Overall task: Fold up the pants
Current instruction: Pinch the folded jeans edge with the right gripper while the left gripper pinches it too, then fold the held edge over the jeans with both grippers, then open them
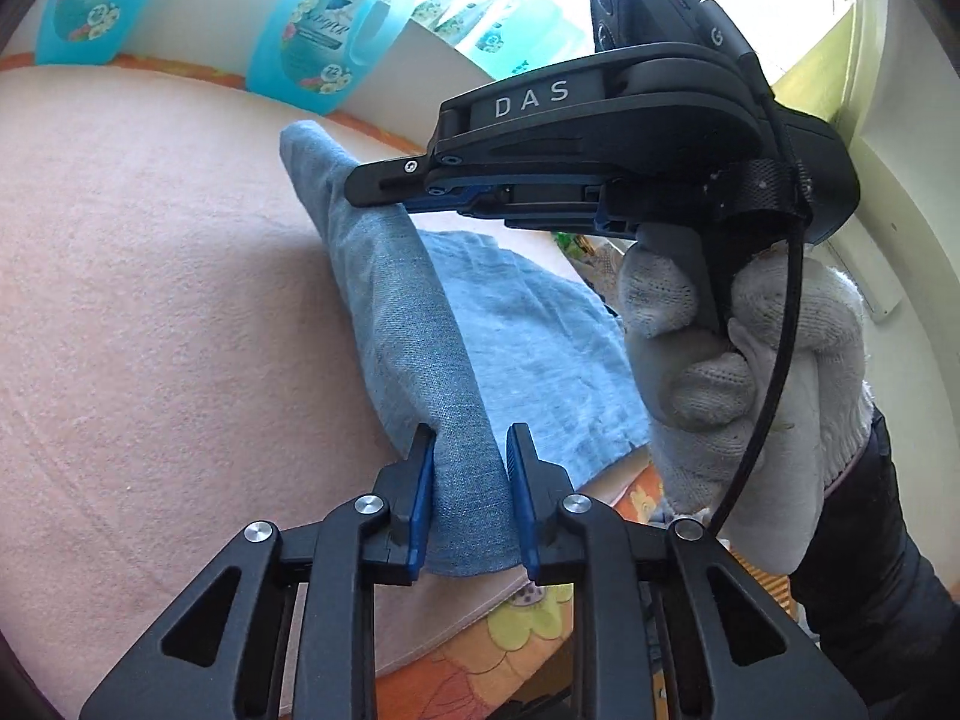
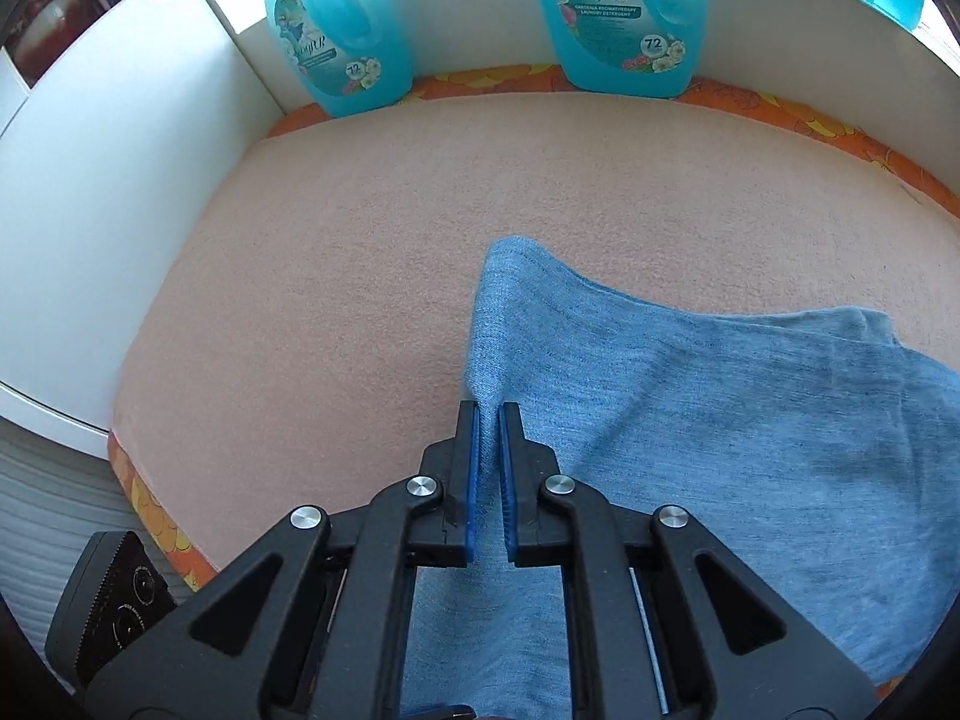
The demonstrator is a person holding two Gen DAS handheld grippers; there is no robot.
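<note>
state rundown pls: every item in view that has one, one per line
pants: partly folded, fold edge lifted off the pink cloth
left gripper: shut on the fold
right gripper: shut on the fold
gloved right hand: wrapped around the right gripper's handle
detergent bottles: upright at the wall, liquid inside
pink cloth: spread flat

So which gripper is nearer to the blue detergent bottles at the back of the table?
Right. The right gripper holds the pants at their far end, toward the detergent bottles. The left gripper grips the same fold at the near edge of the table.
</note>
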